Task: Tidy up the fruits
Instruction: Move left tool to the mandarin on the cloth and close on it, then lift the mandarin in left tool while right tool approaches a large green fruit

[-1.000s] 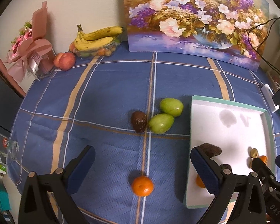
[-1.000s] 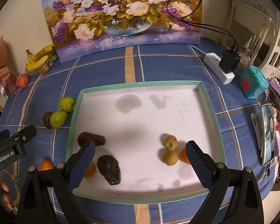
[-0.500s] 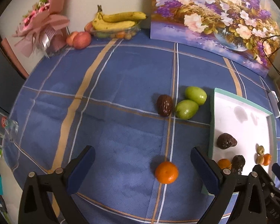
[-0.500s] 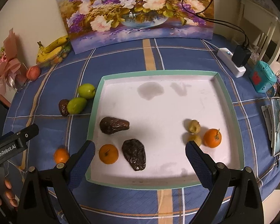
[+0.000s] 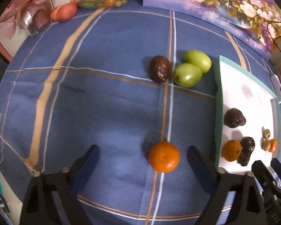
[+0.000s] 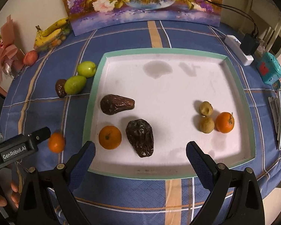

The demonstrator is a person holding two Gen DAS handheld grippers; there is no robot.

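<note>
Between left claw fingers, apparently untouched: tangerine.

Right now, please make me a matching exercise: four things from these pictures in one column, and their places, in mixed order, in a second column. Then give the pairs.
Things:
1. two green fruits
2. bananas
3. power strip
4. small orange with a stem

Places:
A. inside the tray, right part
B. on the cloth, beside the tray's left rim
C. by the wall, left of the painting
D. on the cloth, beyond the tray's right corner

Pairs: 1-B, 2-C, 3-D, 4-A
</note>
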